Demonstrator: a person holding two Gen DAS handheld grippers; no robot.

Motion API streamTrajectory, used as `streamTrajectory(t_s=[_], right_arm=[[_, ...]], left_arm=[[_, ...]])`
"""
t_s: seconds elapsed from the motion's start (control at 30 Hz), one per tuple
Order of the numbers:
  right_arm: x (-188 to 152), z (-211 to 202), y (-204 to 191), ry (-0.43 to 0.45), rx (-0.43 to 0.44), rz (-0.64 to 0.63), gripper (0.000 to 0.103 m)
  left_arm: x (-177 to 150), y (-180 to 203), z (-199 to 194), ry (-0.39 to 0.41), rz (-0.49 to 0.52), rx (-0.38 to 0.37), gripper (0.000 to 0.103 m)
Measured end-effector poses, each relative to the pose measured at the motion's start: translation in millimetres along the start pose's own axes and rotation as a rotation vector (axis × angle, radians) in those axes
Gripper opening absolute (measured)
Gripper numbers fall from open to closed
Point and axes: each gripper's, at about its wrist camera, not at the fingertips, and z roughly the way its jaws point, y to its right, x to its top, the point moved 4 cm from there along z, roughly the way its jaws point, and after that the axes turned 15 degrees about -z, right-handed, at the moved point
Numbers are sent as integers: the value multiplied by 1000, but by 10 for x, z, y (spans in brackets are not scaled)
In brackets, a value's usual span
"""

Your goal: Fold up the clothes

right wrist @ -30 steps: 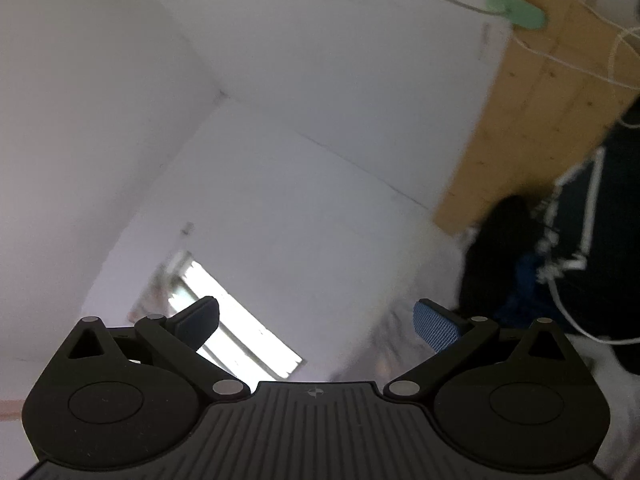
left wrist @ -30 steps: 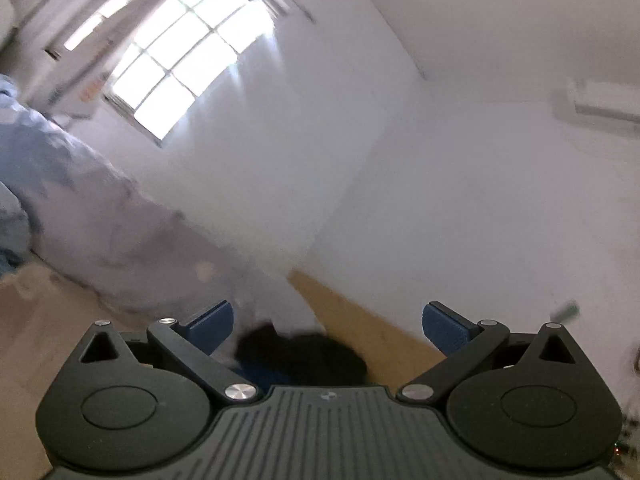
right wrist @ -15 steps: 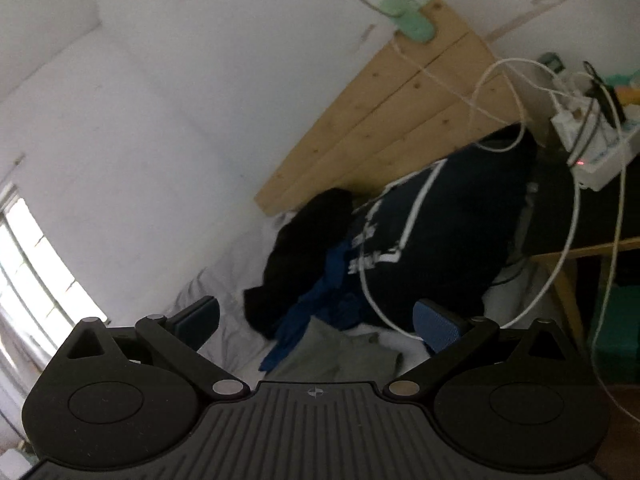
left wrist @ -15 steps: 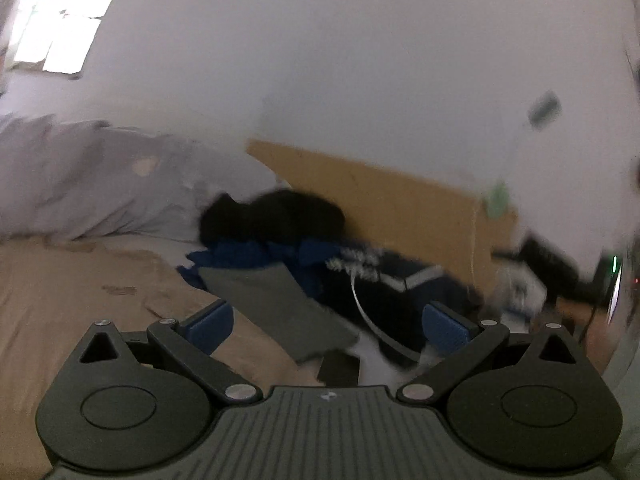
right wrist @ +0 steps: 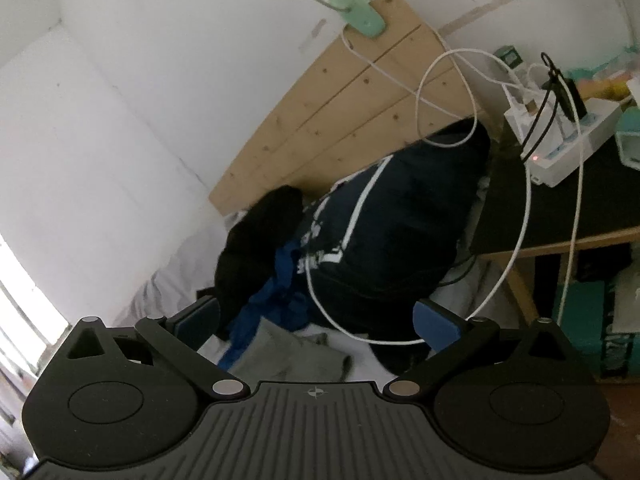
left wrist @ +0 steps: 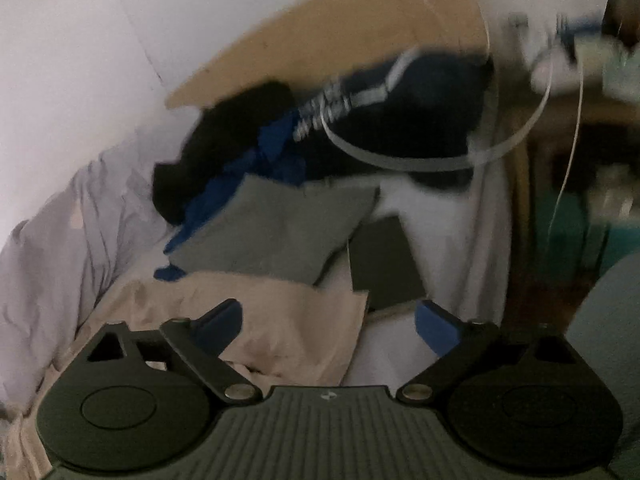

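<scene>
Now both tools hover over a bed [left wrist: 472, 240] heaped with clothes, nothing folded yet. Left tool [left wrist: 328, 324]: jaws apart, just been closing a little, empty, above a beige garment [left wrist: 288, 312] near a grey one [left wrist: 276, 224]. Right tool [right wrist: 316, 316]: jaws apart, empty, facing the dark pile [right wrist: 400, 232]. Judged step: reaching. Next move: lower onto one garment's edge and clamp.
</scene>
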Motion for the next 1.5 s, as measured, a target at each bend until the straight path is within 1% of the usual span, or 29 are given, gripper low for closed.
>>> streamTrajectory(t_s=[0.13, 0.17, 0.27, 0.53, 0.7, 0.83, 0.9, 0.93, 1.0, 1.1, 1.17, 1.23, 1.37, 1.5], right_arm=[[5, -18, 61, -2, -13, 4, 103], [0, -7, 82, -6, -16, 8, 103], [-34, 52, 144, -22, -22, 35, 103], [-151, 158, 227, -75, -4, 90, 103], [-206, 202, 256, -112, 9, 112, 103], [-250, 209, 280, -132, 10, 136, 103], [-267, 220, 289, -143, 12, 147, 103], [-275, 230, 291, -149, 14, 150, 103], [-300, 229, 282, -158, 15, 156, 103], [-314, 244, 274, -166, 19, 161, 103], [-325, 263, 266, -176, 21, 161, 103], [-333, 275, 260, -187, 23, 157, 103], [-342, 275, 257, -189, 24, 154, 103], [-360, 291, 253, -201, 26, 155, 103]], left_arm=[[-128, 89, 385, -73, 118, 34, 75], [-160, 97, 442, -87, 141, 38, 69], [-235, 146, 602, -106, 209, 43, 59], [-261, 307, 866, -105, 323, 23, 58], [-286, 359, 994, -112, 379, 5, 55], [-294, 333, 997, -129, 414, -56, 47], [-295, 346, 988, -146, 458, -92, 36], [-290, 352, 982, -157, 478, -107, 36], [-281, 356, 967, -162, 509, -107, 35], [-260, 345, 961, -177, 505, -98, 35], [-279, 363, 939, -167, 524, -83, 34], [-316, 381, 900, -145, 566, -64, 34], [-336, 319, 918, -159, 565, -33, 34], [-304, 320, 953, -157, 563, -13, 39]])
